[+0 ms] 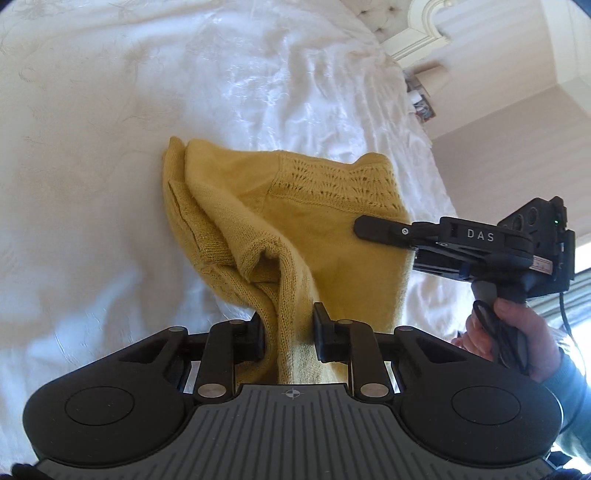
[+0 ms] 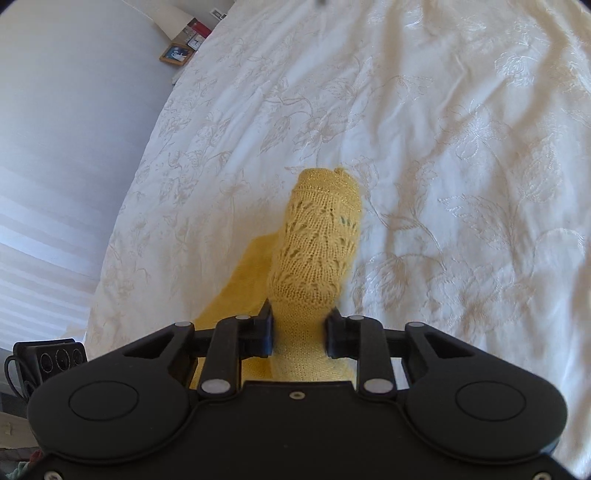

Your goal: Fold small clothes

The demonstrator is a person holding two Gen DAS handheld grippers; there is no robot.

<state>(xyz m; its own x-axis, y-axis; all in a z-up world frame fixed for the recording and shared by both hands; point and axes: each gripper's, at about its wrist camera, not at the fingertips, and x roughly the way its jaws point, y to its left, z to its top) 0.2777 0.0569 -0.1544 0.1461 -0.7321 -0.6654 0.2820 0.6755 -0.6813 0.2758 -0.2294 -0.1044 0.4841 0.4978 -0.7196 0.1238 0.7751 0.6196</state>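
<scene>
A small yellow knitted garment [image 1: 325, 221] with a lace-pattern band hangs lifted over the white bedspread [image 1: 110, 147]. My left gripper [image 1: 290, 332] is shut on a bunched fold of its plain knit edge. In the left wrist view my right gripper [image 1: 360, 225] comes in from the right, held by a hand [image 1: 517, 332], its fingers pinching the garment's right side. In the right wrist view my right gripper [image 2: 300, 334] is shut on the yellow knitted garment [image 2: 317, 251], whose lace part drapes forward over the embroidered bedspread [image 2: 443, 147].
The bed's edge runs along the left in the right wrist view, with a wall and a framed picture [image 2: 177, 54] beyond it. A tufted headboard [image 1: 384, 18] and cluttered bedside items [image 1: 419, 99] lie at the top right in the left wrist view.
</scene>
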